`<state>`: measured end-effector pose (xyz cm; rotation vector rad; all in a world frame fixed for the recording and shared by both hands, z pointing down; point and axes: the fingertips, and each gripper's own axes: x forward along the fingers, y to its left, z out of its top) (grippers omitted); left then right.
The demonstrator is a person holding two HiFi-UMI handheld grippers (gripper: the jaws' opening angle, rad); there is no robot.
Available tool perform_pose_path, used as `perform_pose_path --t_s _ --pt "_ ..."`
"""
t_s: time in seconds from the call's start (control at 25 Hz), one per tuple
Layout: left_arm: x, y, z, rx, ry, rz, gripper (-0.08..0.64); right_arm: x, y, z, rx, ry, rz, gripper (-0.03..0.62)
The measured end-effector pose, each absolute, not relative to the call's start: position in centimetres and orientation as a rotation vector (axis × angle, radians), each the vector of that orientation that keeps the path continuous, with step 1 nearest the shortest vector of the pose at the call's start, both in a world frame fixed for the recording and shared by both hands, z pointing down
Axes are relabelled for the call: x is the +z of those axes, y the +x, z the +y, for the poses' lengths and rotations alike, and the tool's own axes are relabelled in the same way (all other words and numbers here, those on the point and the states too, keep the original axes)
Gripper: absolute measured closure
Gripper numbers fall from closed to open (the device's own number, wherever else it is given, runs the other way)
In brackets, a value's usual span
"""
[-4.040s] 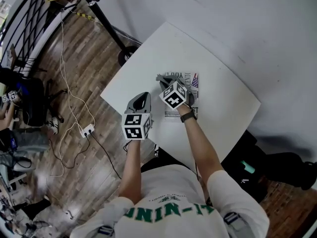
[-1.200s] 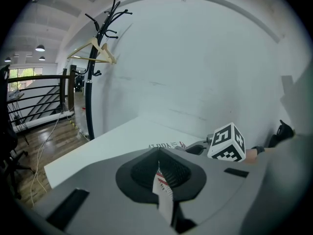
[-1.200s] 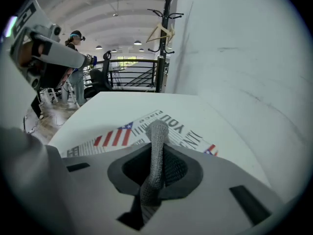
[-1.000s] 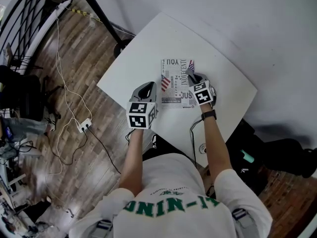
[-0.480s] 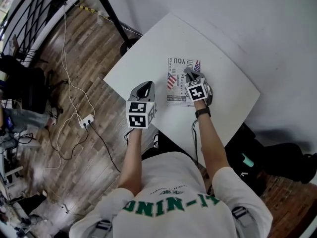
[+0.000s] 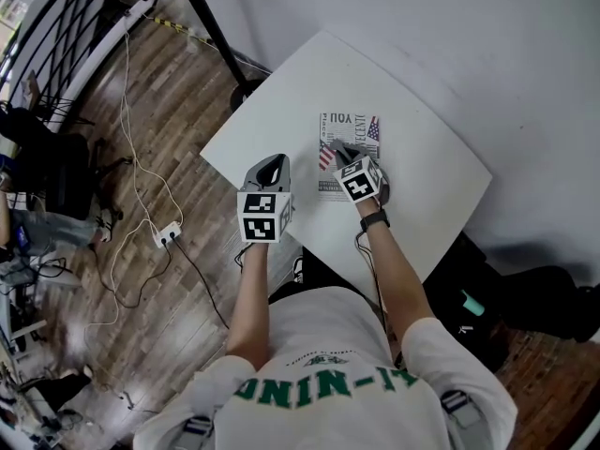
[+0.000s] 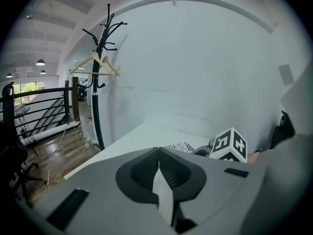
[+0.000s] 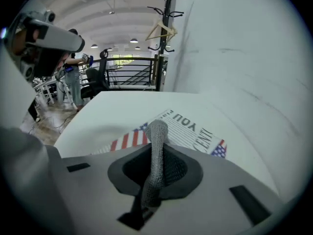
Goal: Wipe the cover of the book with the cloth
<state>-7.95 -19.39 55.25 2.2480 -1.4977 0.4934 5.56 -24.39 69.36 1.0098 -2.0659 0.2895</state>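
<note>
Book: the thin flat book with the white printed cover, black lettering and flag patches (image 6: 349,127) lies face up near the middle of the white tabletop (image 6: 427,162). That leaves the whole cover open to a pass.
Cloth: the grey woven cloth (image 8: 155,131) is bunched into a narrow strip that pokes out past the jaw tips. I'd say it is held that way so fabric, not plastic, meets the cover.
Right gripper: the right gripper (image 6: 345,160) has its jaws clamped on the cloth. It sits over the near-left part of the book, pointing across the cover.
Left gripper: the left gripper (image 6: 270,172) has its jaws pressed together with nothing between them. It hangs over bare tabletop beside the book's left edge, apart from it. It looks parked out of the wiping lane and is not steadying anything.
Contact: I cannot tell whether the cloth touches the cover or hangs just above it.
Risk: nothing pins the book, so a firm stroke could slide it.
</note>
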Motion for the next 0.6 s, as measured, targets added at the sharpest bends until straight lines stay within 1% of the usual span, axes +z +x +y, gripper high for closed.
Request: perform_pose_path --t_s 0.16,0.28,0.44,0.6 --pt "55.9 -6.2 -19.3 0.481 2.269 -1.446 0.546 69.3 13.0 -24.3 0.349 1.171 -1.989 0.548" --pt "55.9 -5.0 -19.1 0.484 2.291 -1.414 0.546 69.3 16.0 -24.2 0.339 1.222 -1.964 0.548" --pt "55.6 -4.8 -18.8 0.474 2.299 -1.412 0.546 69.5 16.3 -24.1 0.322 1.233 -1.925 0.561" --pt "55.1 -6.4 -18.5 0.459 2.274 -1.459 0.546 69.3 14.2 -24.0 0.437 1.136 -1.895 0.554"
